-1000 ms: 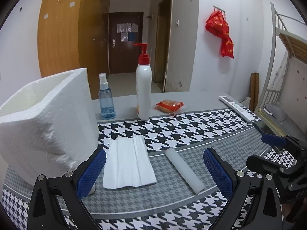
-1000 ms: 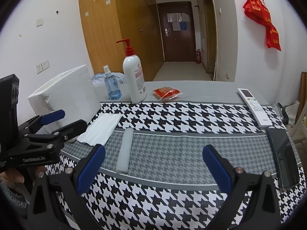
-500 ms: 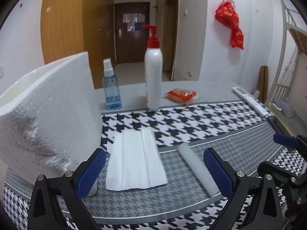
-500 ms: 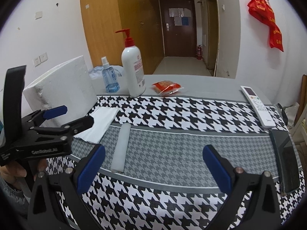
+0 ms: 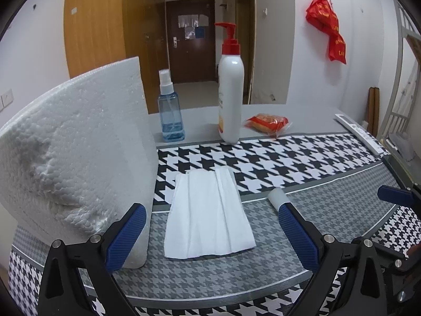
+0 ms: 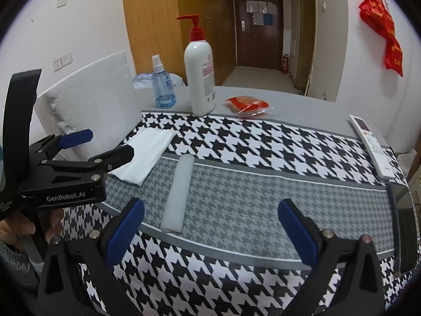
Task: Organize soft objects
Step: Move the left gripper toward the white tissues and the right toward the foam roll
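A folded white tissue (image 5: 209, 213) lies flat on the houndstooth cloth, right of a white foam box (image 5: 73, 147). My left gripper (image 5: 210, 235) is open just above the tissue's near edge. A pale foam strip (image 6: 179, 189) lies beside the tissue; in the left wrist view only its far end (image 5: 276, 196) shows behind my right finger. My right gripper (image 6: 210, 226) is open and empty, near the strip's front end. The tissue (image 6: 146, 155), the foam box (image 6: 89, 110) and my left gripper (image 6: 86, 147) also show in the right wrist view.
At the back stand a blue spray bottle (image 5: 169, 113), a white pump bottle (image 5: 230, 92) and a red snack packet (image 5: 268, 122). A remote (image 6: 372, 144) and a dark phone (image 6: 405, 223) lie at the right edge.
My left gripper has moved forward and left toward the tissue, which now lies between its fingers. The right gripper has shifted slightly closer to the foam strip.
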A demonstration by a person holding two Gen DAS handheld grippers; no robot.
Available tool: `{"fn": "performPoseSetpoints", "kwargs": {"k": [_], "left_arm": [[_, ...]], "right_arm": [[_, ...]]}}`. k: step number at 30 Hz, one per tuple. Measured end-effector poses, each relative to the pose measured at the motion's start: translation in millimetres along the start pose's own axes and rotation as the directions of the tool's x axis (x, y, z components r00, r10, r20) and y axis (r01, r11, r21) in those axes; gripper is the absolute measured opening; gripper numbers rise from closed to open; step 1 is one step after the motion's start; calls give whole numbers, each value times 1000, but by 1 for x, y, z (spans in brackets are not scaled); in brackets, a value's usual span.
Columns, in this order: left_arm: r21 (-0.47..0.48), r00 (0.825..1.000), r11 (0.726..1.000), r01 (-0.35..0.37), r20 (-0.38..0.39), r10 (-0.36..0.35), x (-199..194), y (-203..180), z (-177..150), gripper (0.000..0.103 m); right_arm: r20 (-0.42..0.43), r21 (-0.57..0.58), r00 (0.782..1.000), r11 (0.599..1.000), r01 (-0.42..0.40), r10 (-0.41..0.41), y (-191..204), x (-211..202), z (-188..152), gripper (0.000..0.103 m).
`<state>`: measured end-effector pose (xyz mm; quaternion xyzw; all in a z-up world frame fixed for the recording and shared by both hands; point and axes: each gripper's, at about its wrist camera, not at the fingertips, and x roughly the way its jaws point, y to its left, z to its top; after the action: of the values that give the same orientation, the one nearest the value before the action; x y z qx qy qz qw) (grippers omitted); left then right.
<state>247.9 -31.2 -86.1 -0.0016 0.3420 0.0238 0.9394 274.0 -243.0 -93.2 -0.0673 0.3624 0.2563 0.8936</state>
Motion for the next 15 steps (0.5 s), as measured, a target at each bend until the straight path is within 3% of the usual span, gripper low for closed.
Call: {"fn": "performPoseSetpoints", "kwargs": {"k": [5,15], "left_arm": [[3,1000,1000,15,-17,-15,4,-1,-1,91],[6,997,1000,-14,-70,14,20,-2,-6,89]], "right_arm": [[-20,-9,1000,1000,-23,23,3,8,0,103],[-55,-31,997,998,-46,44,9,22,-2,103]]}}
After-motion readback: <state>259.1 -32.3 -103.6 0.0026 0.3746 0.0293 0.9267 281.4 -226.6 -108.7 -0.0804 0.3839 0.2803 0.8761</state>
